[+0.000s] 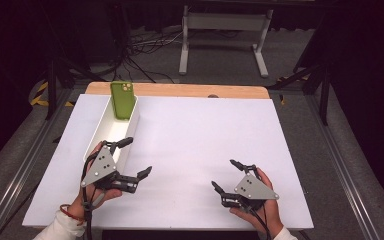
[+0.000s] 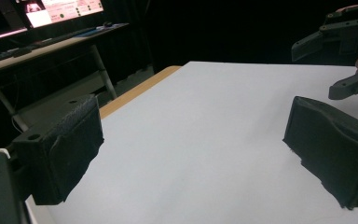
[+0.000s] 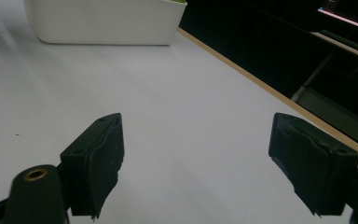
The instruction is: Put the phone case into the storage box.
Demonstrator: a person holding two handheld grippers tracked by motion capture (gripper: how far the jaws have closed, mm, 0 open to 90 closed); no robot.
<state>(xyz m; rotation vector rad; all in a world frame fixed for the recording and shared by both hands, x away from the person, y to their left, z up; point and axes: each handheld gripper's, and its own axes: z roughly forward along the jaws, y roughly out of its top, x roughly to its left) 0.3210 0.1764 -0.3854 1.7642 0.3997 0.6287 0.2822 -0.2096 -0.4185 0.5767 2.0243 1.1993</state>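
the left claw (image 1: 136,157) sits at the near left of the desk (image 1: 195,145), its 2 jaws spread wide apart with nothing between them. one jaw reaches over the near end of the tray (image 1: 111,131), the other points right over bare desk. the right claw (image 1: 225,175) rests at the near right, jaws also wide apart and empty, aimed left and far. the 2 claws are well apart. the white tray lies along the left side of the desk, running near to far. the green phone (image 1: 122,100) leans tilted at the tray's far end, camera end up. in the left gripper view the left claw (image 2: 193,154) frames bare desk, with the right claw (image 2: 335,60) at the far right. in the right gripper view the right claw (image 3: 196,163) faces the tray (image 3: 105,23) across bare desk.
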